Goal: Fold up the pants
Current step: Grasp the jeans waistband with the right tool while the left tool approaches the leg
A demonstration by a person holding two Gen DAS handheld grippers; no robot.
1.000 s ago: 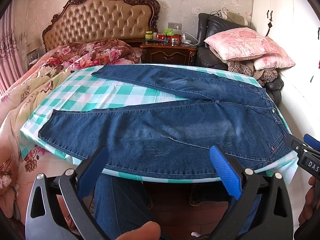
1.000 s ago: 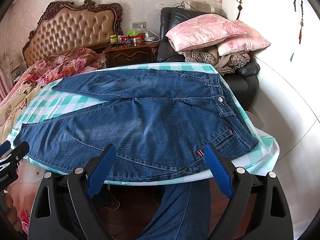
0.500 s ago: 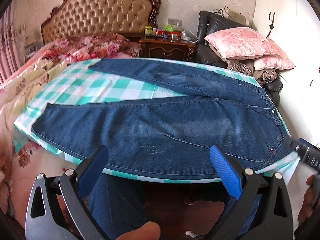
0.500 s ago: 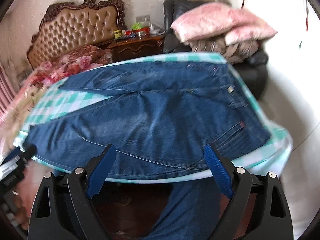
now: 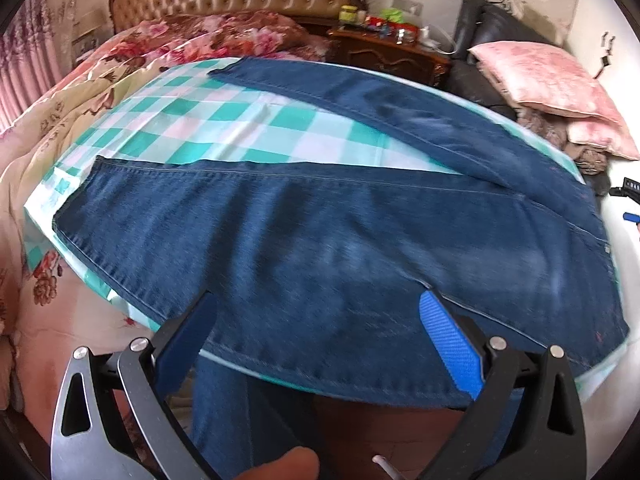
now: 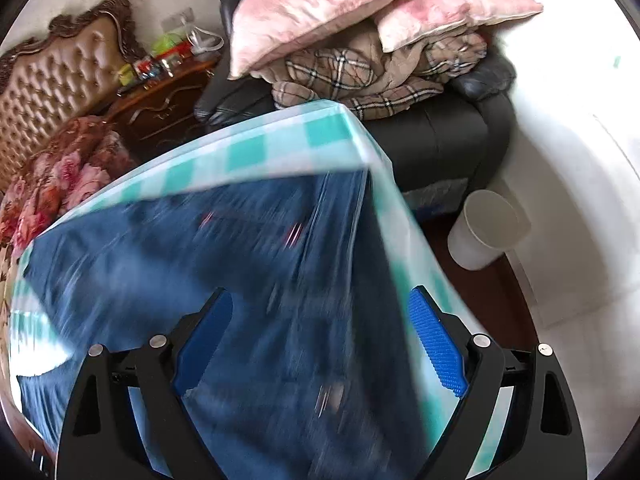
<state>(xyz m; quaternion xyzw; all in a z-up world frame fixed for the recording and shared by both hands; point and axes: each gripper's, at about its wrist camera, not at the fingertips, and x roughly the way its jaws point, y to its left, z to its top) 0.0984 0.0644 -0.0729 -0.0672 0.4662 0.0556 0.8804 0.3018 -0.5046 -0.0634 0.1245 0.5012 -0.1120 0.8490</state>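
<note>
Blue jeans [image 5: 320,240] lie spread flat on a table with a green-and-white checked cloth [image 5: 224,120], legs apart and pointing left, waist at the right. My left gripper [image 5: 316,320] is open and empty, just above the near edge of the near leg. My right gripper [image 6: 320,324] is open and empty, over the waist end of the jeans [image 6: 240,280], which are motion-blurred in the right wrist view. The tip of the right gripper shows at the far right of the left wrist view [image 5: 628,196].
A bed with floral bedding [image 5: 80,92] lies left of the table. A wooden nightstand [image 5: 384,48] and a black armchair [image 6: 440,132] with pink pillows [image 6: 340,4] stand behind. A white bin [image 6: 488,228] stands on the floor at the right.
Both grippers have moved forward over the jeans. The right gripper swung right toward the waist end. Both stayed open.
</note>
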